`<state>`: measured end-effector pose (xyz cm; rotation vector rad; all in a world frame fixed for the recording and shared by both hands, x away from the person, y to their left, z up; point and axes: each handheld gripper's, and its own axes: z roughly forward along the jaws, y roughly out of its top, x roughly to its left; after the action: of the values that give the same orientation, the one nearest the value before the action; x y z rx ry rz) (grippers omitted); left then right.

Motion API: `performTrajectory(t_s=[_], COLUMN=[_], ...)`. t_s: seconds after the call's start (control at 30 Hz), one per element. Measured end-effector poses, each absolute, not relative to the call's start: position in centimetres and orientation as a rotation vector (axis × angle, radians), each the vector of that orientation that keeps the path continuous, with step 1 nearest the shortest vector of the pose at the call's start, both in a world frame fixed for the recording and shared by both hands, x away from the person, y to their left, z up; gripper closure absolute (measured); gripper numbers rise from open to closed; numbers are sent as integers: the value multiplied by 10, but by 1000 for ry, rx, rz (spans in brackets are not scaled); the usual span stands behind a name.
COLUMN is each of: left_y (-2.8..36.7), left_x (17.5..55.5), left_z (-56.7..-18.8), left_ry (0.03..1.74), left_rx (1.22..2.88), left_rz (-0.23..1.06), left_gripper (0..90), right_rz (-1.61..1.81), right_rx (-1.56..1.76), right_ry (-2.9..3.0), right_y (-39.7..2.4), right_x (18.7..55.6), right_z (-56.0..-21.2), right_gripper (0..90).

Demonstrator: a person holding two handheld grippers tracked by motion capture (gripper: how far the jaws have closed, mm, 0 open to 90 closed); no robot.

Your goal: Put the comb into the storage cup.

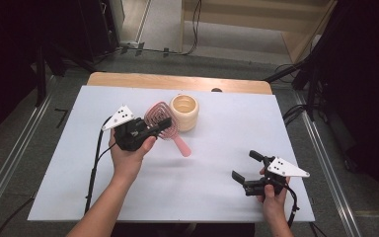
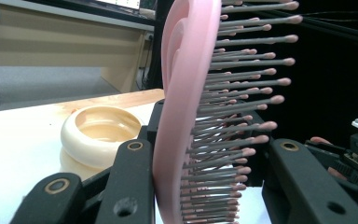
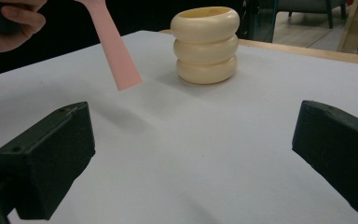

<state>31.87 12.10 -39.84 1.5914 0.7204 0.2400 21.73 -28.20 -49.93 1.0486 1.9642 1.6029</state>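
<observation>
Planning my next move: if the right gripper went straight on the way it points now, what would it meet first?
Probably the cream ringed holder, roughly centred ahead of the open right gripper over bare white table. The pink brush handle hangs left of that line; depth is uncertain.

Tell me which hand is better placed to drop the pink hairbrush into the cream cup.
Left. The left gripper already clamps the hairbrush right beside the cup. The right gripper is open, empty and farther away.

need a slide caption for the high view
Left gripper lifts a pink hairbrush beside a cream ringed cup while the open right gripper waits on the white table.
</observation>
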Motion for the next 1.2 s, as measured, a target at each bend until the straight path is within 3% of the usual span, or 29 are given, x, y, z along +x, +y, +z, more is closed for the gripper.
performTrajectory(t_s=[1.2], left_y=[128], left_x=[344], left_z=[-368], left_ry=[731], left_rx=[1544], left_rz=[254], left_gripper=[649], right_rz=[1549], right_rx=[1101], right_ry=[1918], right_y=[-317], right_x=[203], right_z=[-507], right_gripper=[0])
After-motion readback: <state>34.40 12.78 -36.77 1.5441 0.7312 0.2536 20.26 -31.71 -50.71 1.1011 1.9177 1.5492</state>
